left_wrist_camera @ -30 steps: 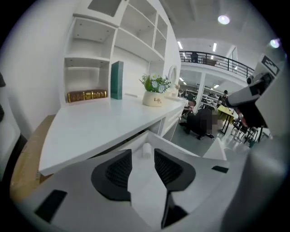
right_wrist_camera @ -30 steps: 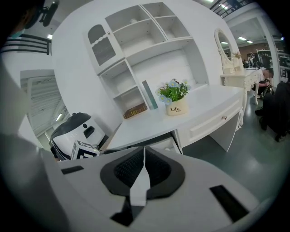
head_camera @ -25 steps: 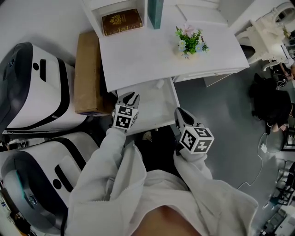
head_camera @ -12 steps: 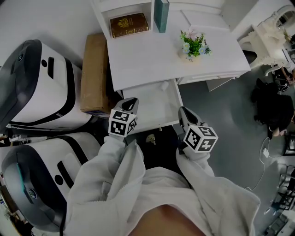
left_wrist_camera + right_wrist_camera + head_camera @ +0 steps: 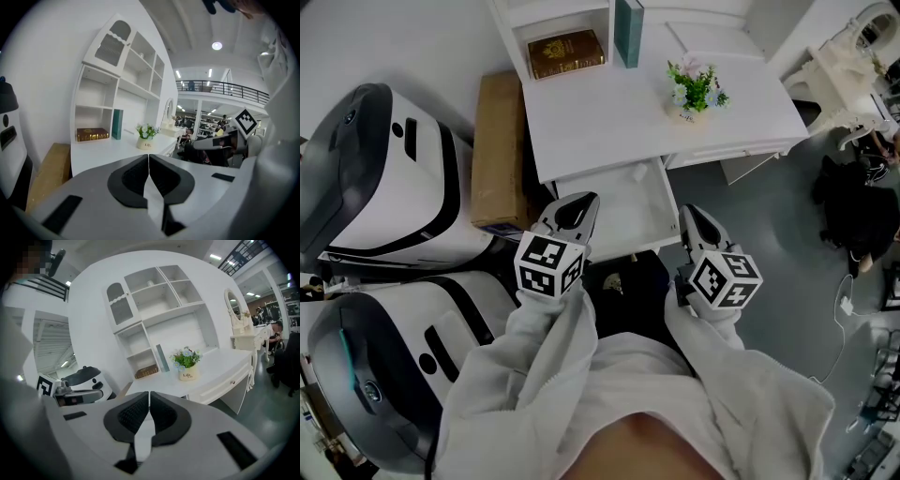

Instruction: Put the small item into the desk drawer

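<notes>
The white desk (image 5: 609, 112) has its drawer (image 5: 623, 208) pulled out toward me, and its inside looks bare. A small mottled item (image 5: 612, 282) lies on the dark surface just below the drawer's front edge, between my two grippers. My left gripper (image 5: 573, 210) hovers over the drawer's left front corner. In the left gripper view its jaws (image 5: 148, 161) are shut with nothing between them. My right gripper (image 5: 695, 219) is beside the drawer's right front corner. It too is shut and empty (image 5: 149, 400). Neither gripper touches the item.
On the desk are a potted flower (image 5: 694, 86), a brown book (image 5: 566, 52) in a shelf cubby and a teal book (image 5: 628, 26). A cardboard box (image 5: 499, 150) stands left of the desk. Two white-and-black machines (image 5: 384, 187) fill the left side. Grey floor lies to the right.
The left gripper's jaws were apart and have closed on nothing. Both grippers have drawn back toward me, away from the drawer. The small item has stayed in place.
</notes>
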`<state>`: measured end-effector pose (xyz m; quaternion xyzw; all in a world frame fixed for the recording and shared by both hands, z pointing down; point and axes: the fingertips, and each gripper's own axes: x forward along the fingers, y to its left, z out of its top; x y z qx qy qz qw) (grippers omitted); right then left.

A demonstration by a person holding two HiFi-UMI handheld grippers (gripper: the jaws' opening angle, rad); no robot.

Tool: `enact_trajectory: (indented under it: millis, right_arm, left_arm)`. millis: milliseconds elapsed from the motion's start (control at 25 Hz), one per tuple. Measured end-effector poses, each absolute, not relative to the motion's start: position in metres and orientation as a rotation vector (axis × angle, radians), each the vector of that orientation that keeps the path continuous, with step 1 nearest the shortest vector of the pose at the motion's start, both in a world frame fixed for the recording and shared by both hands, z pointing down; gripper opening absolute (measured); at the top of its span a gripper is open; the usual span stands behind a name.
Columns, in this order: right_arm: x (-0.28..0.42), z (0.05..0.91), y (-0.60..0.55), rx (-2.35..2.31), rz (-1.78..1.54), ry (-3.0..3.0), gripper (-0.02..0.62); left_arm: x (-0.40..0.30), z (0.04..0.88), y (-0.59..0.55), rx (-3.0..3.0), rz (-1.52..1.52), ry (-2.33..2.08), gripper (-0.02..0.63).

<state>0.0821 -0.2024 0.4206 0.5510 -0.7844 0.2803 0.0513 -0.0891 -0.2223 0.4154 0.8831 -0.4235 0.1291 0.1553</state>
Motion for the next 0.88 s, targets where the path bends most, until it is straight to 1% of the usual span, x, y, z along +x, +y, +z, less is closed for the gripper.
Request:
enact_trajectory:
  millis: [160,280,640,880]
  right_arm:
    - [0.092,0.396,-0.201,1.762,0.656,-2.386,0.036]
    - [0.104,0.389,-0.199,1.845,0.562,-2.342,0.035]
    - [0.101,0.389,-0.194,1.808,0.550,-2.375,0.035]
    - [0.098,0.392,-0.197,1.779,0.563,-2.367,0.035]
  left_arm:
    - [-0.083,0.381,-0.220,2.631,0.248,-1.275,0.020]
    - [-0.079,0.374,-0.219,2.668,0.200,-1.284,0.017]
    - [-0.056,0.380,-0.215,2.725,0.211,-1.169,0.017]
    - [-0.052,0.386,-0.218,2.713,0.228,-1.143,0.017]
